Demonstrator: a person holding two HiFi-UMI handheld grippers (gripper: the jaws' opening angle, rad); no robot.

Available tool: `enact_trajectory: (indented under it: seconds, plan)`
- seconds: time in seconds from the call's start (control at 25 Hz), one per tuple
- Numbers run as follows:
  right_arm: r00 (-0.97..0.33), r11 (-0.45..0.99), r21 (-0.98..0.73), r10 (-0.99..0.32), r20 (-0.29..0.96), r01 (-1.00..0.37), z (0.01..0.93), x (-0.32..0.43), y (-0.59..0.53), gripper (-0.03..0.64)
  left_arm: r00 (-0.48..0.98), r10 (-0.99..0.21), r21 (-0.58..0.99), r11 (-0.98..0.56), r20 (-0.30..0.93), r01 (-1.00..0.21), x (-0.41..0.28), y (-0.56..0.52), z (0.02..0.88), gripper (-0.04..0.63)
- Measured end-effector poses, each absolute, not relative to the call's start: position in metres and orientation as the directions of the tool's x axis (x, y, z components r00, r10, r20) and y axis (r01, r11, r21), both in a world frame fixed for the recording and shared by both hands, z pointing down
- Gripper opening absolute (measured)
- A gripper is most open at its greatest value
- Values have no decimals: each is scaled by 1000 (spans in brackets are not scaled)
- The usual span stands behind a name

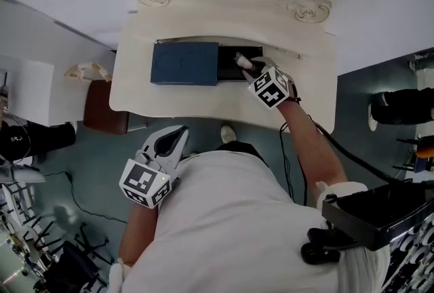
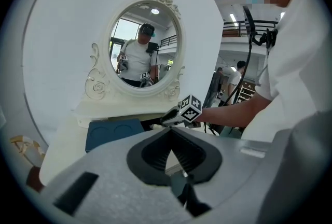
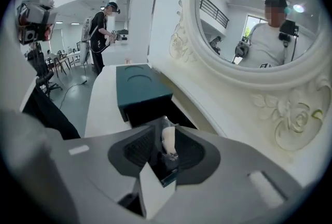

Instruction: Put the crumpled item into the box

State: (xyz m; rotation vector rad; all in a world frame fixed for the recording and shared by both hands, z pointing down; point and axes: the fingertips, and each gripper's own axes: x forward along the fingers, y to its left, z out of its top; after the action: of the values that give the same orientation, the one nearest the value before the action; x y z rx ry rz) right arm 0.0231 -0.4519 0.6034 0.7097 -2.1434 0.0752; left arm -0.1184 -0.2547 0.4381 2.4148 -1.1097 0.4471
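Note:
A dark blue box [image 1: 184,63] lies on the white dressing table [image 1: 203,105], its black inner tray [image 1: 230,74] slid out to the right. My right gripper [image 1: 245,64] reaches over that open tray, shut on a small white crumpled item [image 3: 168,140] that sits between its pads just above the tray. In the right gripper view the blue box [image 3: 140,88] lies straight ahead of the right gripper [image 3: 165,132]. My left gripper [image 1: 178,135] hangs low beside my body, off the table, shut with nothing in it. The left gripper view shows the box [image 2: 111,132] beyond the left gripper [image 2: 171,130].
An oval mirror in an ornate white frame [image 1: 298,7] stands at the back of the table. A brown stool [image 1: 105,108] sits left of the table. Cables and black equipment [image 1: 380,217] lie on the floor to the right. A person [image 3: 101,31] stands far off.

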Motion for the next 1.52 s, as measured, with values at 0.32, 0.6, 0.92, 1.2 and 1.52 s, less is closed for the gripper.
enact_trajectory:
  seconds: [0.32,0.6,0.92,1.2,1.52]
  plan:
    - [-478,756,150,-540,692,-638,564,12,-366,2,701,-567,252,-671,432,-697,-145,-229,434,3]
    - [-512,730,69,-540,667,-680,545,-29,-266,2,755,-515,256,-729,406,-635,-166,-190,431,3]
    - [-555,723,20,-548,626,-691,528,-78,-178,2,782,-487,244,-764,389,-597,-199,-139,429,3]
    - [-583,730,17,-559,590,-683,509,-112,-127,0,801,-463,255,-780,380,-572,-219,-94,433,3]
    - [-592,740,9,-546,593,-673,508,-129,-82,0,812,-450,262,-789,371,-556,-226,-59,436,3]
